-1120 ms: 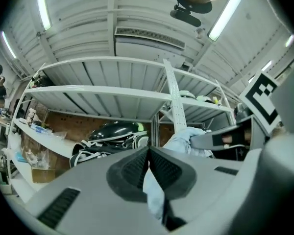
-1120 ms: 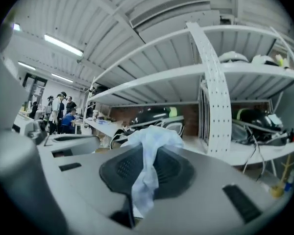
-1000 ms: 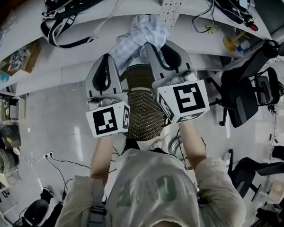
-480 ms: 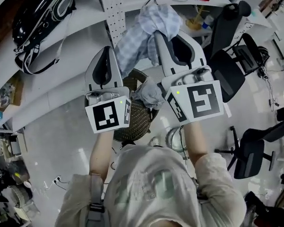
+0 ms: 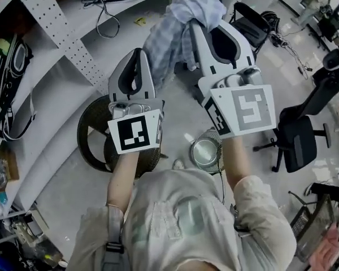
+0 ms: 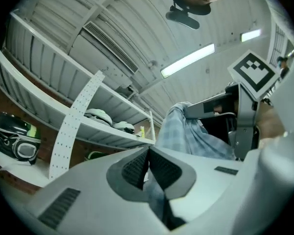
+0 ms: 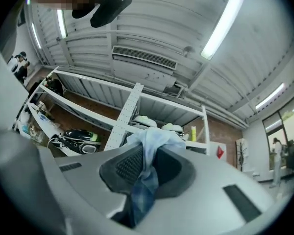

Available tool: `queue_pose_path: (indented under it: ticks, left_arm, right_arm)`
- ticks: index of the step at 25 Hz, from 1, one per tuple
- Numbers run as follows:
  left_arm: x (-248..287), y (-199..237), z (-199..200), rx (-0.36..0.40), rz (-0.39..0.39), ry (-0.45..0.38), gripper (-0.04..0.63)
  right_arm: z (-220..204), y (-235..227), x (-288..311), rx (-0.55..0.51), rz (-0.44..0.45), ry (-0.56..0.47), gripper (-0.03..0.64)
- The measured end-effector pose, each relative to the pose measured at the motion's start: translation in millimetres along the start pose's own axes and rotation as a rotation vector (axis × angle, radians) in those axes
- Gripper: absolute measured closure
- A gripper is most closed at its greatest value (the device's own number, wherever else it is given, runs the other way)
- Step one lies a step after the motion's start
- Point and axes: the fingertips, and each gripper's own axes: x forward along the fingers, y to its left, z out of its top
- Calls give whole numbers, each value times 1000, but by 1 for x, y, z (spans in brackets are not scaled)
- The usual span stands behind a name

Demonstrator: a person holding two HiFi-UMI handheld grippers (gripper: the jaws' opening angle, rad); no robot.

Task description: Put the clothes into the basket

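A blue-and-white checked shirt [image 5: 172,35] hangs in the air between both grippers. My right gripper [image 5: 195,22] is shut on its upper bunch, and the cloth [image 7: 148,148] spills out between the pads. My left gripper [image 5: 140,52] is lower and to the left, shut on a fold of the same shirt [image 6: 154,192]. In the left gripper view the rest of the shirt [image 6: 186,133] drapes from the right gripper [image 6: 220,106]. The dark woven basket [image 5: 90,137] stands on the floor, partly hidden under my left gripper and forearm.
A white shelf unit with a perforated upright [image 5: 56,30] runs along the left. A small round fan [image 5: 205,151] sits on the floor beside the basket. Black office chairs [image 5: 296,140] stand to the right, and cables lie on the floor behind.
Both grippers rose and swung away from the white table with the shirt held between them. The basket, earlier between my arms, now sits lower left under the left gripper.
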Motion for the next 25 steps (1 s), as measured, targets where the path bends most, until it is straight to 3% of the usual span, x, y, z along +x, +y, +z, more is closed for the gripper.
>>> queue_pose_path:
  ticks: [5,15,21,25]
  left_arm:
    - [16,-80,-2,-71,-138,3,577]
    - [38,-224,-28,-216,-443,30,577]
    - [27,-302,-39,-334,-582,84,577]
    - [14,-338,-42,-349,-650,92,577]
  right_arm:
    - [20,-65,-55,-82,-146,39,560]
    - [6,-157,-165,-168,-463,150,560]
    - [-6,-180,-226,-201,-597,262,560]
    - [-15,-189,-262,-189,-662,303,560]
